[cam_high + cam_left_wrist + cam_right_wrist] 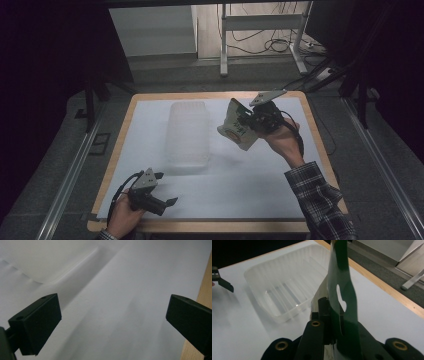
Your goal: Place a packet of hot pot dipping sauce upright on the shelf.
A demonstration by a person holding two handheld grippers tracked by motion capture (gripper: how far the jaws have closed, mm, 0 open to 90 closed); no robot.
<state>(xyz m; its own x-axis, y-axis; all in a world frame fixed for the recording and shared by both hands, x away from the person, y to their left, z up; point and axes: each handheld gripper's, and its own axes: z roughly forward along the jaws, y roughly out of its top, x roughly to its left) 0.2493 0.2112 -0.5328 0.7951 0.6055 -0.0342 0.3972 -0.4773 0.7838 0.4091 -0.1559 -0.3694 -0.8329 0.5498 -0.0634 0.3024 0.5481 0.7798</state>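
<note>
Packet held aloft beside plastic tray

High view: the right gripper (pixel 246 121) pinches a green-and-white packet (pixel 236 131) and holds it in the air above the white sheet (pixel 260 185) covering the tabletop (pixel 120 135). The packet hangs tilted, just right of a clear plastic tray (pixel 188 133) that rests on the sheet. A hand in a plaid sleeve (pixel 320 202) carries this gripper. Near the front edge, well apart from the tray, the left gripper (pixel 167 189) rests low over the sheet with its jaws spread and nothing between them.

Left gripper view: the two black jaws stand wide apart over bare white sheet (pixel 120 315), with a strip of the wooden tabletop (pixel 205 287) at the right edge.

Right gripper view: the jaws are pressed together on the lower part of the packet (pixel 342 290), whose green top with a hanging hole stands up edge-on. Behind it lies the tray (pixel 284 287), open side up. The left gripper's jaw tip shows at the far left.
</note>
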